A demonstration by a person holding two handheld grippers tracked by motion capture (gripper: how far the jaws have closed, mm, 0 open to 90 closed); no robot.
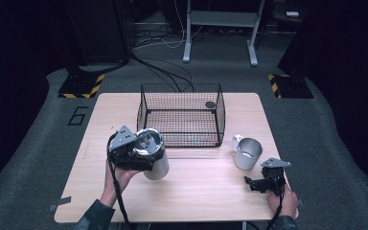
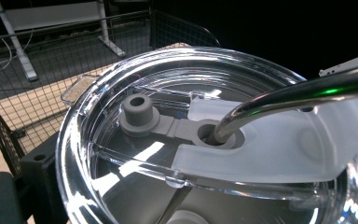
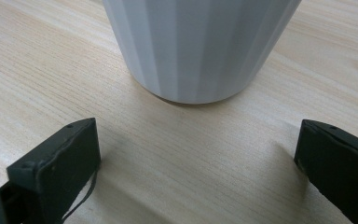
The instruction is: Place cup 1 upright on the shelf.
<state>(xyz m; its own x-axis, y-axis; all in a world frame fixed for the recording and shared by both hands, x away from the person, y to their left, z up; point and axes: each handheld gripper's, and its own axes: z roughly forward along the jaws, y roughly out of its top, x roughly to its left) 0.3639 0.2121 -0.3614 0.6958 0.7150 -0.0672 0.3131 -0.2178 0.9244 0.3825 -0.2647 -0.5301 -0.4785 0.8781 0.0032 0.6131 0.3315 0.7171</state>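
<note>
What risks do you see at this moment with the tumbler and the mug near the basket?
1. The left gripper holds the tumbler at its clear lid; the lid may come off, or the tumbler may tip.
2. The metal straw may catch the wire basket.
3. The open right gripper sits near the mug and may push it.

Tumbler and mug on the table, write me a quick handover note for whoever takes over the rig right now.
Left gripper: at the white tumbler, near its clear lid with metal straw; grip cannot be judged.
Right gripper: open, low over the table, facing the metal mug, not touching.
The wire basket sits behind both cups, which are outside it.
Probably left: move both cups into the basket.
</note>
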